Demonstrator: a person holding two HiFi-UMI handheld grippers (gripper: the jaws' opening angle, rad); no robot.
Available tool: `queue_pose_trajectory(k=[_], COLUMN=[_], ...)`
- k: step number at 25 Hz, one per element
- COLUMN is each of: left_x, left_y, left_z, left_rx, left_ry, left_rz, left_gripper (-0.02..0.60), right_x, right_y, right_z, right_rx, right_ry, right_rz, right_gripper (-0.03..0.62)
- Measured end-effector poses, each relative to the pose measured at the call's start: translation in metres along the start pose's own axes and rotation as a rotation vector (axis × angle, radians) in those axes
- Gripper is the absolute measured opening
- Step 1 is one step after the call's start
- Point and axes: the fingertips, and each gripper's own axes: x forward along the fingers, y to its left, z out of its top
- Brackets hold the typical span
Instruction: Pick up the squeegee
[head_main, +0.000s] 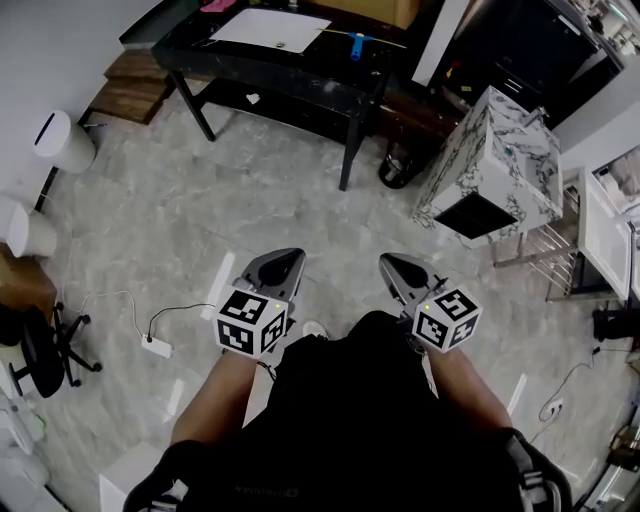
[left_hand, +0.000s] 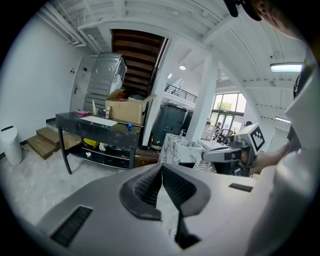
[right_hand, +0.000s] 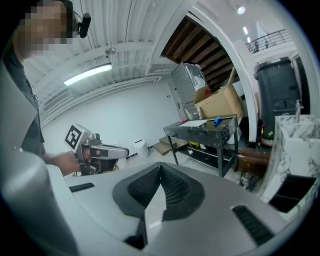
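A small blue thing (head_main: 357, 45), perhaps the squeegee's handle, lies on the black table (head_main: 300, 62) far ahead; it is too small to identify for sure. It also shows as a blue thing (left_hand: 129, 126) in the left gripper view and as a blue thing (right_hand: 217, 121) in the right gripper view. My left gripper (head_main: 283, 262) and right gripper (head_main: 397, 265) are held side by side at waist height, well short of the table. The left gripper (left_hand: 161, 165) is shut on nothing. The right gripper (right_hand: 161, 165) has its jaws closed together and is also empty.
A white sheet of paper (head_main: 270, 28) lies on the table. A marble-patterned cabinet (head_main: 495, 160) stands to the right, white bins (head_main: 60, 140) and wooden steps (head_main: 130, 90) to the left. A power strip with cable (head_main: 155, 347) lies on the floor. A cardboard box (left_hand: 127, 110) sits behind the table.
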Motion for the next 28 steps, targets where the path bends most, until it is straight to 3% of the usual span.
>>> queue_pose_trajectory(k=[5,13,28], left_x=[0.007,0.033,0.143], left_y=[0.008,0.018,0.043], left_z=[0.004,0.008,0.088], left_rx=[-0.011,-0.026,0.028], left_ry=[-0.01,0.008,-0.009], left_rz=[-0.017,-0.012,0.016], left_gripper=[0.017,0.017,0.017], right_x=[0.012,0.04,0.078], right_y=[-0.008,-0.017,-0.137], right_z=[0.015,0.004,0.088], right_rx=[-0.014,-0.046,-0.027], right_ry=[-0.009,0.046,-0.04], right_rz=[-0.019,0.019,0.008], right_gripper=[0.009,0.009,0.008])
